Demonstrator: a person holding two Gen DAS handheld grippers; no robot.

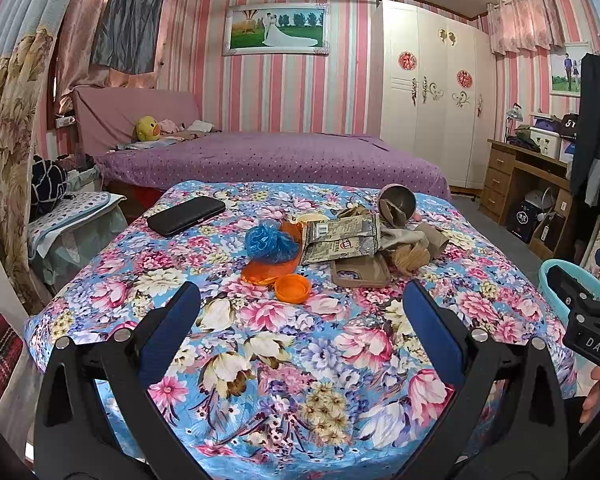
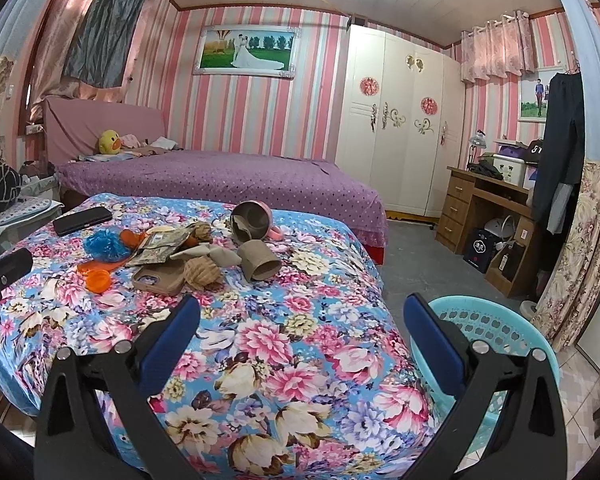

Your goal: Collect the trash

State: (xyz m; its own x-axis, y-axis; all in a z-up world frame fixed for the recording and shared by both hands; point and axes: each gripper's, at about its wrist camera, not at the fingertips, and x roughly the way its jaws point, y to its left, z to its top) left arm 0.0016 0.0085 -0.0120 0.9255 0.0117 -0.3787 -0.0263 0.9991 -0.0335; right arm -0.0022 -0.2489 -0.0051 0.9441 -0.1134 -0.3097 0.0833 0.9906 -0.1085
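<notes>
Both claws, left [image 1: 300,300] and right [image 2: 300,312], gape wide and empty over the floral worktop [image 2: 300,360]; trash pile [image 1: 340,244] ahead, basket [image 2: 496,328] beside

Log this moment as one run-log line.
left gripper: open, empty | right gripper: open, empty | trash pile: on floral cloth, untouched | basket: beside table

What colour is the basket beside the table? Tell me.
Light turquoise basket, clearest in the right wrist view.
</notes>
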